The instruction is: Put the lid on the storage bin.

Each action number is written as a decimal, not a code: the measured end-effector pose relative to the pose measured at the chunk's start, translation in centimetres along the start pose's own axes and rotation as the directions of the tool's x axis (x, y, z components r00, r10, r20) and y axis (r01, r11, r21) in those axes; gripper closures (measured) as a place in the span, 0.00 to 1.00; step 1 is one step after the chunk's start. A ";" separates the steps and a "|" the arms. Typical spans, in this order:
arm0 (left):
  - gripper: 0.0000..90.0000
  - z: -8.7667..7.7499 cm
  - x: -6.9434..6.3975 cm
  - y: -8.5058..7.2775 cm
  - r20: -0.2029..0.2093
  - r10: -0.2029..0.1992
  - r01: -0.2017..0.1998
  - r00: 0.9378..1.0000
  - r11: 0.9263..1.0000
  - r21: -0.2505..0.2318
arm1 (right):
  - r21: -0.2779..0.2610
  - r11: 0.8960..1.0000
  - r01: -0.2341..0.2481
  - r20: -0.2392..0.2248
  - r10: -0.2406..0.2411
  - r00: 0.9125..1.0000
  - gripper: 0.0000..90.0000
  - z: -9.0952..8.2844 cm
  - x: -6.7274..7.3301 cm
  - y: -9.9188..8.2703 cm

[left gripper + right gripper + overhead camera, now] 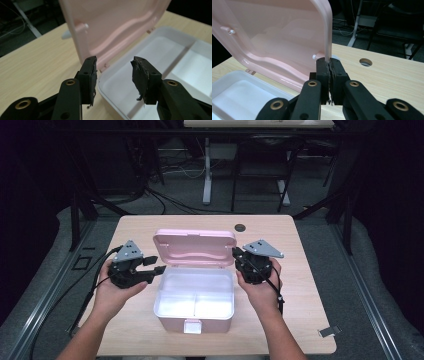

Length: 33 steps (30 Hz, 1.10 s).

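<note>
Forearms enter from the table's near edge, one gripper per hand. Pink storage box [194, 312] sits mid-table toward the near edge, lid [194, 246] raised upright at the back, white divided inside exposed. Right gripper [329, 65] has its jaws pinched together on the lid's right edge, holding it up. Left gripper [113, 72] stands spread wide at the box's left rear corner, box rim and lid corner between the pads, neither pad touching. Table [310, 320] is pale wood, cable hole [240, 227] near the far edge.
</note>
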<state>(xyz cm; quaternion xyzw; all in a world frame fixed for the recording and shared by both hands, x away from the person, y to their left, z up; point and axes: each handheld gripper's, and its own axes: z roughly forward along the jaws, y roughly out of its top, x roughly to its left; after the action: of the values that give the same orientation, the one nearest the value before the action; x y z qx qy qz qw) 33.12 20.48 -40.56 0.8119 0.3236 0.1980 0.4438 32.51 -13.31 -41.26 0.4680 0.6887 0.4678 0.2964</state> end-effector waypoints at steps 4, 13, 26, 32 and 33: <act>0.61 -0.7 0.5 0.4 -0.032 -0.034 0.032 0.999 0.997 -0.069 | 0.000 1.000 0.000 0.000 0.000 1.000 0.97 0.0 0.0 0.0; 0.66 -1.4 1.0 1.5 -0.132 -0.058 0.036 0.990 0.987 -0.159 | -0.004 1.000 -0.002 -0.001 0.002 1.000 0.97 0.0 0.0 -0.1; 0.77 -0.6 1.3 2.6 -0.156 -0.075 0.036 0.985 0.970 -0.241 | -0.006 1.000 -0.004 -0.004 0.004 1.000 0.97 -0.1 0.0 -0.1; 0.85 -0.2 1.2 2.7 -0.140 -0.084 0.046 0.987 0.966 -0.255 | -0.008 1.000 -0.006 -0.010 0.006 1.000 0.97 -0.1 0.0 -0.1; 0.86 -0.2 1.2 2.7 -0.133 -0.085 0.049 0.987 0.965 -0.256 | -0.008 1.000 -0.006 -0.010 0.006 1.000 0.96 -0.1 0.0 -0.1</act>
<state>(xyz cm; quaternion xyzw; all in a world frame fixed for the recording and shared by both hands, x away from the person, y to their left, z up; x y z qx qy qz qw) 34.83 20.39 -38.13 0.7210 0.3541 0.2802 0.5256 32.41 -13.40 -41.35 0.4665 0.6869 0.4739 0.2932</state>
